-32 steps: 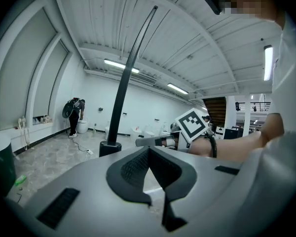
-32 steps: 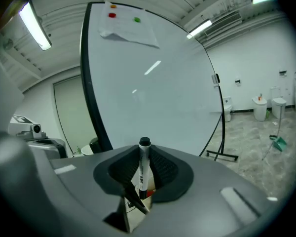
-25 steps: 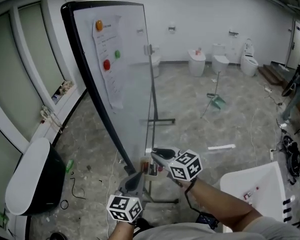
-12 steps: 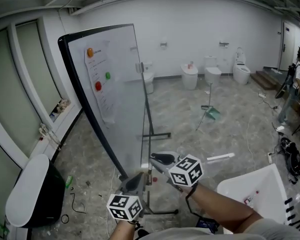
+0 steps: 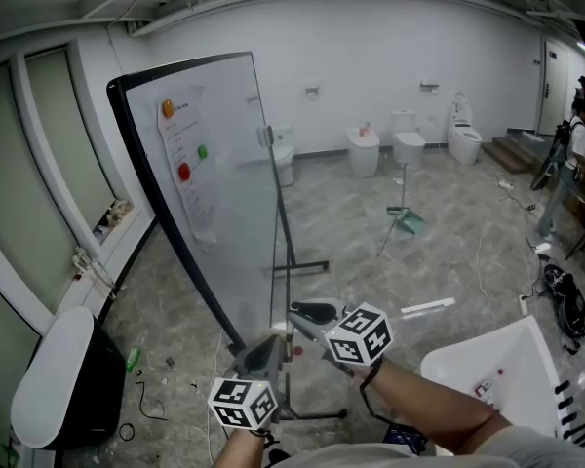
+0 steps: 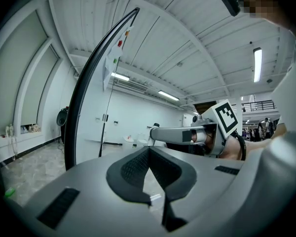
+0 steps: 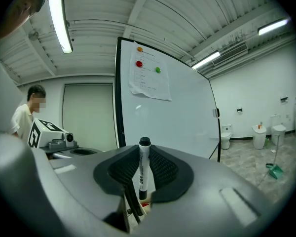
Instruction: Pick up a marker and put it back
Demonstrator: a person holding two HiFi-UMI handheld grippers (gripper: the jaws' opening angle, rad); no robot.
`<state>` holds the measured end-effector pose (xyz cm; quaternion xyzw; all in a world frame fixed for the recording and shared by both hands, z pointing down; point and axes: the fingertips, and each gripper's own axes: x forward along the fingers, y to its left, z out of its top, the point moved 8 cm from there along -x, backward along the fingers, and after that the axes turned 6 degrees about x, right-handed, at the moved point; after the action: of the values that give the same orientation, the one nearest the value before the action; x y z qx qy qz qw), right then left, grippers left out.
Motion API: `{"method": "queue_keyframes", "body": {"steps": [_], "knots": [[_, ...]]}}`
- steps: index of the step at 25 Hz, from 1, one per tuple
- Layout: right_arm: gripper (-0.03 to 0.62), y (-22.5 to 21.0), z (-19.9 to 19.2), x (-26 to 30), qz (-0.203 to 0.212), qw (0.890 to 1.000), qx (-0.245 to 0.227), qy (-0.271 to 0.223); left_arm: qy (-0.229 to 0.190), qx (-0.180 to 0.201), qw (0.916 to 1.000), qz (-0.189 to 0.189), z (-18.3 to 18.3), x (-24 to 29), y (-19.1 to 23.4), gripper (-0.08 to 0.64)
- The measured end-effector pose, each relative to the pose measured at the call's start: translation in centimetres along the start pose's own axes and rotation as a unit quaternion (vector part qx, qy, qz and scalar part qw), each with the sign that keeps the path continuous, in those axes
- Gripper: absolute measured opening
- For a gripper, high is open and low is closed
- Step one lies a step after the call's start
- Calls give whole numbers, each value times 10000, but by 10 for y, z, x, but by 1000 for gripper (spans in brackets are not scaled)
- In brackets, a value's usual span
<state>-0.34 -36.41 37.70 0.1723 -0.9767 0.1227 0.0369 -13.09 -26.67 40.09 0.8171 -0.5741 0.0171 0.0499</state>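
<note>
Bare hall: grey marbled floor (image 5: 448, 252), white walls, strip lights overhead.

Right gripper (image 7: 143, 179): jaws closed on the marker (image 7: 143, 167), gripping it between the ridged pads. The marker stands upright. It has a white printed barrel, and its black cap pokes out above the pad tips. Just under its lower end is a bit of white holder (image 7: 138, 207) with something red in it; I cannot make out what.

Left gripper (image 6: 149, 172): pad tips meet and nothing sits between them. It is level, beside and slightly behind the right one. In the head view both grippers are low centre, with the marker cubes nearest the camera.

Whiteboard (image 5: 214, 193): black frame, on a wheeled stand, seen nearly edge-on, with its lower end right in front of both grippers. A paper sheet (image 5: 187, 178) is pinned near the top under orange, red and green magnets.

Further out:
- A row of toilets (image 5: 363, 149) stands along the back wall.
- A white basin (image 5: 487, 364) sits at lower right, near the right forearm.
- A person (image 5: 577, 154) stands at the far right edge.
</note>
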Motion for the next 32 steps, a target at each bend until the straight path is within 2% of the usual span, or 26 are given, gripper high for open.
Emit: {"method": "queue_keyframes", "body": {"steps": [7, 14, 23, 32], "knots": [[66, 0, -6, 15, 54, 9998, 127, 111, 33, 1, 10000, 75, -4, -8, 7, 2], [66, -9, -28, 52, 146, 9984, 379, 383, 109, -180, 9995, 250, -20, -15, 30, 2], [66, -39, -91, 121, 128, 9906, 965, 962, 292, -281, 9986, 350, -43, -25, 59, 2], [66, -75, -157, 165, -215, 9759, 1446, 1620, 444, -387, 9975, 388, -58, -30, 77, 2]]}}
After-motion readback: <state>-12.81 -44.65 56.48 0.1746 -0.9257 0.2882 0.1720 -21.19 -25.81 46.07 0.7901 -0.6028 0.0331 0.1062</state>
